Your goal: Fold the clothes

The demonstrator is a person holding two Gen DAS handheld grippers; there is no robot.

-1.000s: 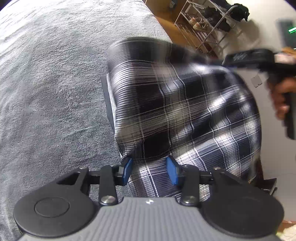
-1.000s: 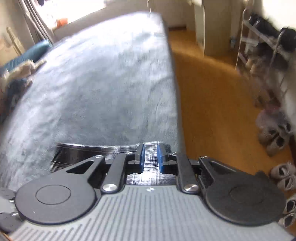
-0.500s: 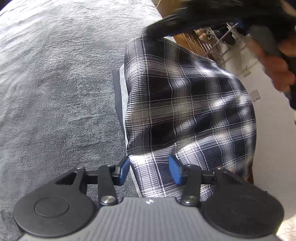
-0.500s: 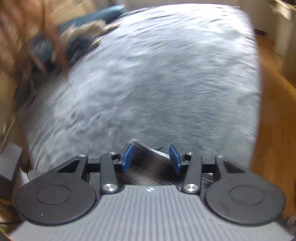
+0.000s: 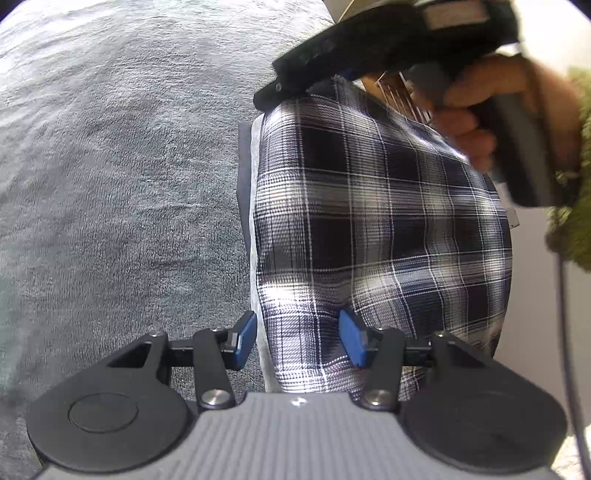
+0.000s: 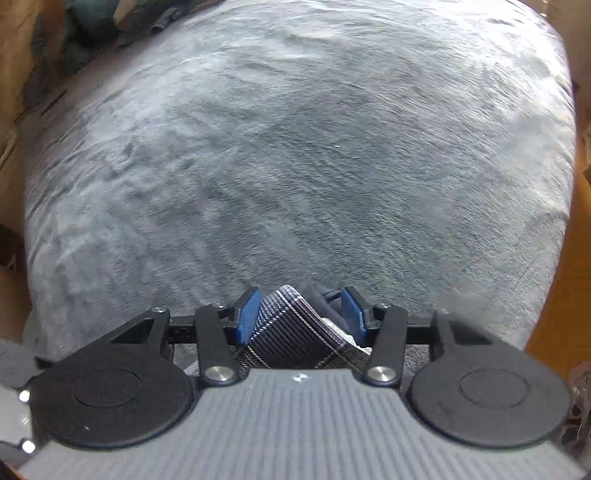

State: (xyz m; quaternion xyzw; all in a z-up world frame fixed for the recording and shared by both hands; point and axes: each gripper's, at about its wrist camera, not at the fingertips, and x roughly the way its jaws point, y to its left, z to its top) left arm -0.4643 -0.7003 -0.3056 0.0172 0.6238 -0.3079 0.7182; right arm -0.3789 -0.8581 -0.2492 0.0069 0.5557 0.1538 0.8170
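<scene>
A folded black-and-white plaid garment [image 5: 369, 221] lies on the grey blanket [image 5: 110, 184], by the bed's right edge. A dark and a white layer show along its left side. My left gripper [image 5: 298, 341] stands open just above its near end, one pad off the cloth's edge and one over it. A hand [image 5: 469, 122] holds the right gripper's black body [image 5: 369, 48] over the garment's far end. In the right wrist view my right gripper [image 6: 300, 319] has its jaws opening, with a plaid corner [image 6: 291, 325] between the pads, not pressed.
The blanket [image 6: 295, 147] stretches far ahead of the right gripper. Wooden floor [image 6: 554, 295] runs along its right side. Dark bundled items [image 6: 92, 22] sit at the far left corner. A pale wall [image 5: 535, 332] and a thin cable [image 5: 565, 332] are right of the garment.
The right gripper was shut on the plaid cloth and now stands open; it swung and rolled over the garment's far end. The garment has settled flat. The left jaws widened slightly.
</scene>
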